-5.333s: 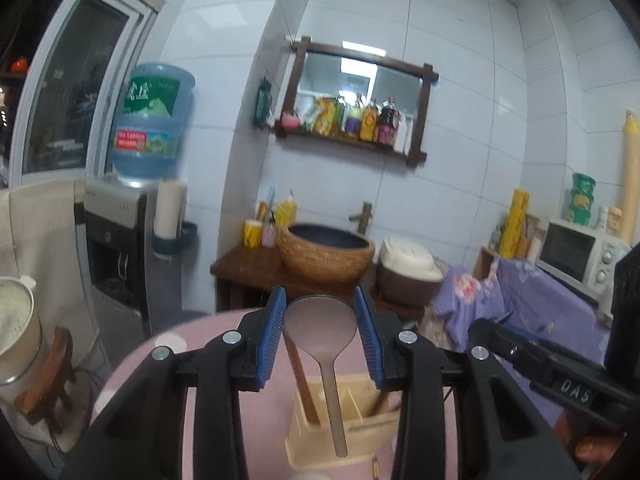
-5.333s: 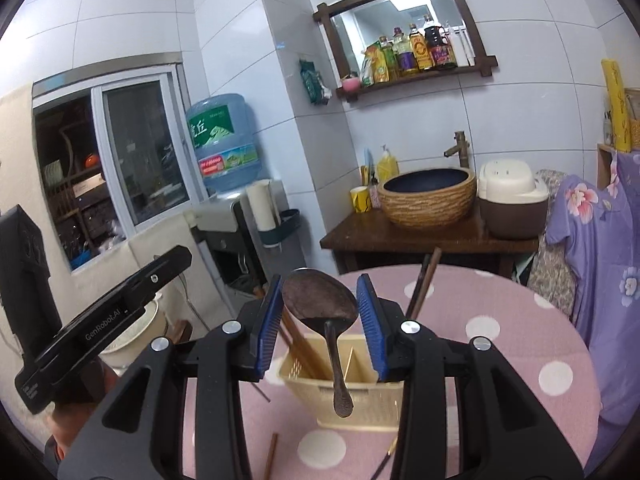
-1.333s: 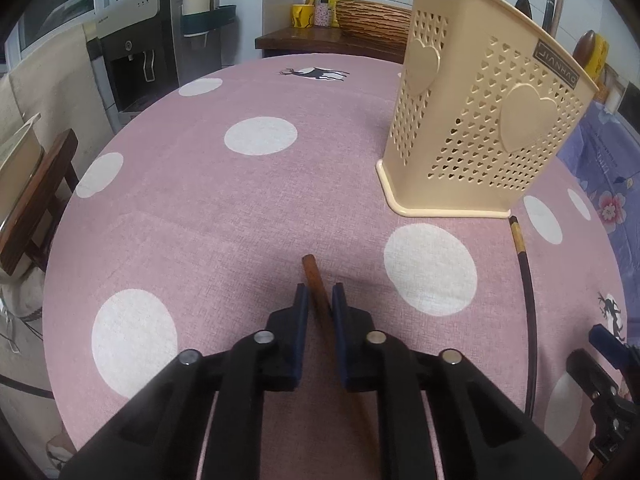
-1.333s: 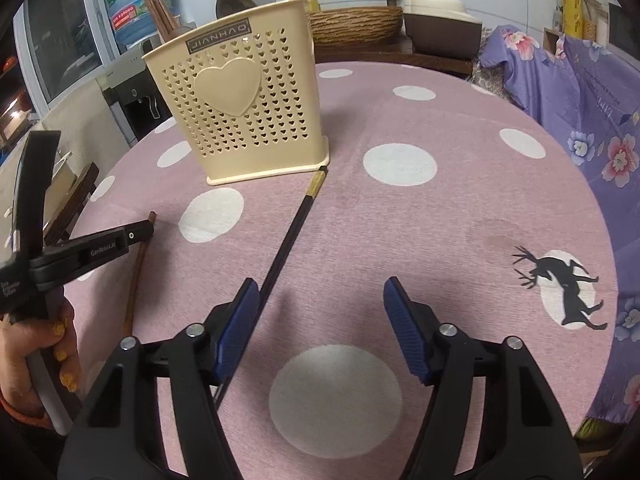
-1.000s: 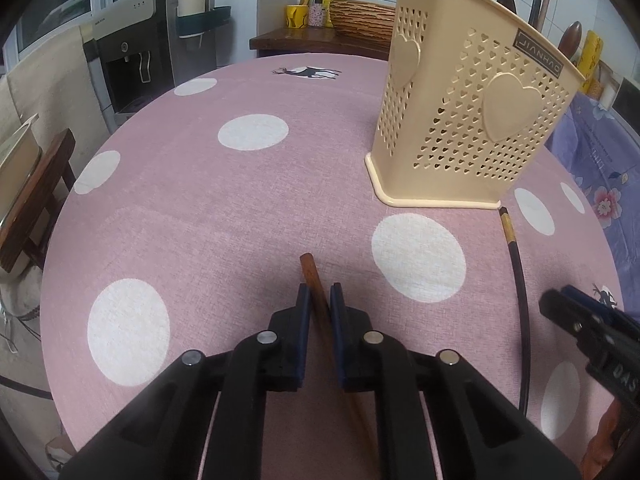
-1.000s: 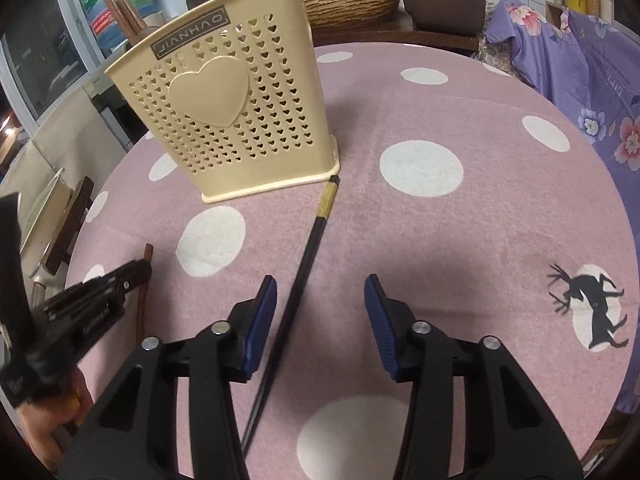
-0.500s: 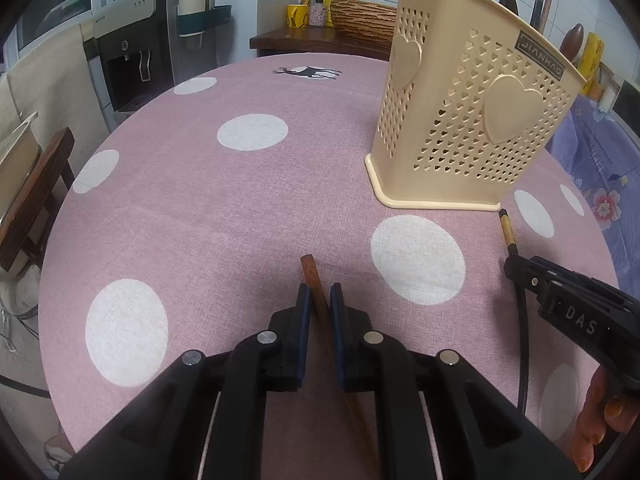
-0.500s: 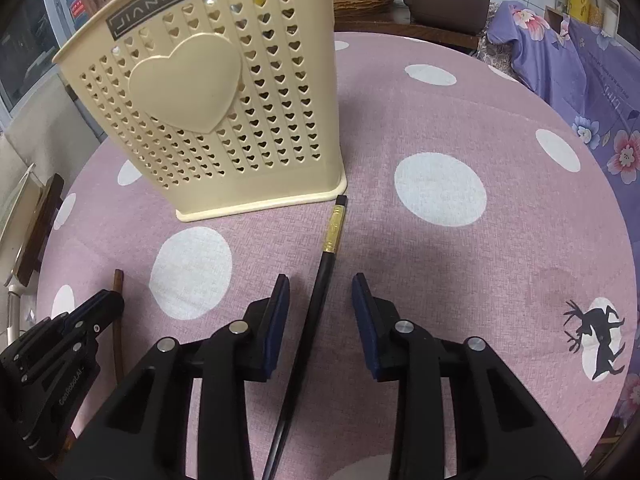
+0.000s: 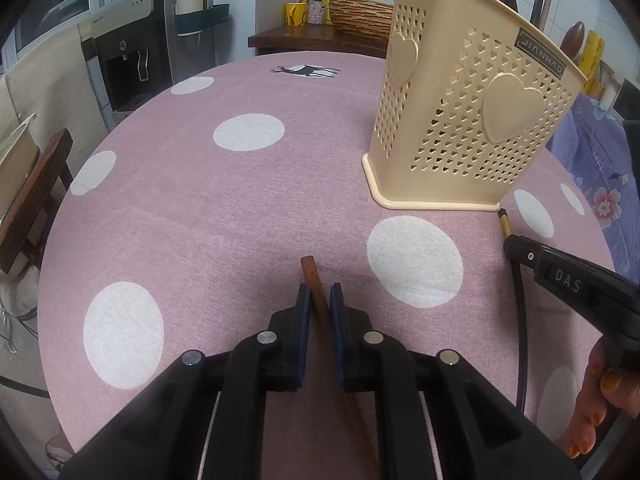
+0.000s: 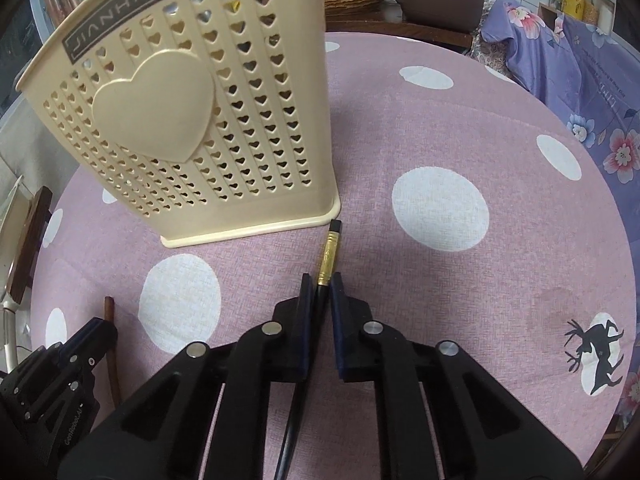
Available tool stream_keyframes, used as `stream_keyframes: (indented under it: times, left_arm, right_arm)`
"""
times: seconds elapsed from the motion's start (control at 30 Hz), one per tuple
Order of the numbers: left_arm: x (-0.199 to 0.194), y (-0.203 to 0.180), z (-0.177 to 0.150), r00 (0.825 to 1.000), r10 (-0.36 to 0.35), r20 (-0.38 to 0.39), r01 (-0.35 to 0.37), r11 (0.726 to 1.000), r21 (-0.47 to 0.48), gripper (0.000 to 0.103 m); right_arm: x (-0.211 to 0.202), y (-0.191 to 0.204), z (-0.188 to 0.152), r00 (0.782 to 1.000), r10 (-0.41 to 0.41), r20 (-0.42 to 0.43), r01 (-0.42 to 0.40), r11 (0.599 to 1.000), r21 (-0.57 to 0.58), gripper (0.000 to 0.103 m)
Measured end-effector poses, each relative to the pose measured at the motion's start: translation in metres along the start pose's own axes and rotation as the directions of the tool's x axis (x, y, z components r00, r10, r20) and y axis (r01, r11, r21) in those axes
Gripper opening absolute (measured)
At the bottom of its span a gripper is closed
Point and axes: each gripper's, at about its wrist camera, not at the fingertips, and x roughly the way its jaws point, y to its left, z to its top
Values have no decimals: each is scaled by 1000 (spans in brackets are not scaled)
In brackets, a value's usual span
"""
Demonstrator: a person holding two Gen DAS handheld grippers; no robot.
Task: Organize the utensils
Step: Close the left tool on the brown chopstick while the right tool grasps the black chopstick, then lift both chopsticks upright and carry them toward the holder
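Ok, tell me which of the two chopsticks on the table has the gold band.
The black chopstick, clamped in the right gripper with its tip by the cream holder. The other, in the left gripper, is plain brown wood.

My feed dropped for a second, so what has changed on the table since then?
The right hand-held gripper moved in toward the basket and shut on the black chopstick. The left hand-held gripper stayed clamped on the brown chopstick; basket unmoved.
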Motion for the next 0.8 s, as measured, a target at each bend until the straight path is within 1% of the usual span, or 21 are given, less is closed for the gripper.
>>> stream_keyframes:
  times: [0.43,0.57,0.8]
  left_arm:
    - [0,-3,-1,1000,-6,12,6,1000,0,10]
    - [0,-1,0,1000,-25,12,26,1000,-18,10]
    - [-2,2,2,997,-76,28,77,996,-51,9]
  right_arm:
    - [2,-15,3,996,84,-1,-84,994,73,8]
    - [1,-21,3,994,109,5,-109,990,93,8]
    - [-10,-41,3,982,184,38,-187,971,150,8]
